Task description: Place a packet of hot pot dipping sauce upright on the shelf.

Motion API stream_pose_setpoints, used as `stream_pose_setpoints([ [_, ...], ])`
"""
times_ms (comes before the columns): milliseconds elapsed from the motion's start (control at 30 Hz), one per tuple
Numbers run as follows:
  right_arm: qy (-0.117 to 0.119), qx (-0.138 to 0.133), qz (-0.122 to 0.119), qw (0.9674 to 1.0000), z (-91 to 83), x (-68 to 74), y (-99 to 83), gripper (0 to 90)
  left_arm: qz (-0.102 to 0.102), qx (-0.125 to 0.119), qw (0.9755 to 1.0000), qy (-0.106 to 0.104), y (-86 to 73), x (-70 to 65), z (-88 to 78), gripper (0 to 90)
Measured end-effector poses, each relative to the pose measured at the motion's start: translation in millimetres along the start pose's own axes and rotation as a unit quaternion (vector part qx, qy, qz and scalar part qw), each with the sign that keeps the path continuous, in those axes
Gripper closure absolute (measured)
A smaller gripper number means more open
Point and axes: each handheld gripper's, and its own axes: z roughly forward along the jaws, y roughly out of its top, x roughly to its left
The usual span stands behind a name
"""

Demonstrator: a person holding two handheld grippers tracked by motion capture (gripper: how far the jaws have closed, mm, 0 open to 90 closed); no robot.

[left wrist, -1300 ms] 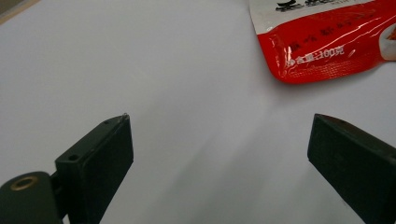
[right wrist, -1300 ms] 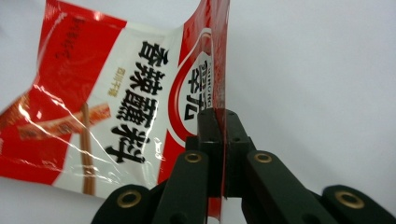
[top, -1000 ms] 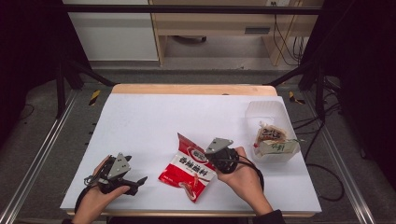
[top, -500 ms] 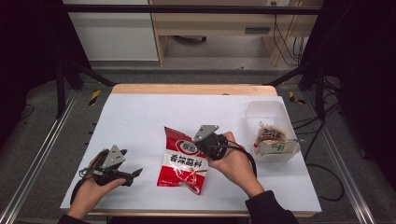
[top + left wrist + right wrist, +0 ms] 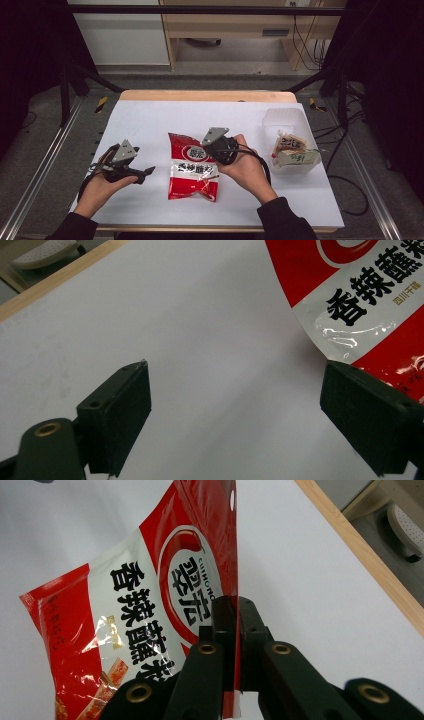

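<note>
The glossy red-and-white foil snack pouch (image 5: 192,167) lies near the middle of the white desk (image 5: 150,122), and the right tongs (image 5: 235,630) have its right edge pinched flat between closed jaws, the seam standing up on edge in the right gripper view. The left tongs (image 5: 142,172) sit low over the desk just left of the pouch, jaws spread wide and holding nothing, with the pouch's corner peeking past one jaw in the left gripper view.

Here is the worry: that grip is on a thin, slick sealed edge, well off the pouch's middle. Lift it and the weight of the contents will likely swing the pouch down and twist it, and the film could slide out of the jaws. A hard tug might crease or tear the seam.

Off to the right sits a clear plastic tub (image 5: 280,117) holding wrapped snack packets (image 5: 292,150); a swinging pouch could clip its rim and shove it toward the desk edge.
</note>
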Motion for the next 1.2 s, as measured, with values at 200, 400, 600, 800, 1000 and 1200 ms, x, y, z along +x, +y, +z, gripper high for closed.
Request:
stream_pose_setpoints([
  [200, -0.003, 0.000, -0.015, 0.9999, -0.3, -3.9, 13.5, 90.0, 0.018, -0.004, 0.9998, -0.011, 22.4, -2.8, 6.3, 13.4],
  [400, -0.001, -0.005, -0.017, 0.9998, 1.7, -7.1, 19.4, 90.0, 0.021, -0.006, 0.9997, -0.013, 36.0, -0.8, 11.0, 13.4],
  [600, -0.003, -0.014, -0.020, 0.9997, -2.1, -3.0, 21.0, 90.0, 0.017, -0.016, 0.9996, -0.016, 43.1, 0.4, 7.6, 14.2],
  [800, 0.000, -0.017, -0.026, 0.9995, -4.7, -1.3, 24.2, 90.0, 0.016, -0.026, 0.9993, -0.020, 50.4, 1.6, 5.8, 16.8],
  [1000, 0.002, -0.020, -0.029, 0.9994, -8.8, 1.3, 25.3, 90.0, 0.027, -0.034, 0.9979, -0.047, 60.6, 2.0, 7.4, 30.7],
  [1200, 0.005, -0.024, -0.030, 0.9993, -15.8, 3.8, 23.5, 90.0, 0.024, -0.041, 0.9964, -0.071, 69.3, 1.2, 13.1, 36.1],
])
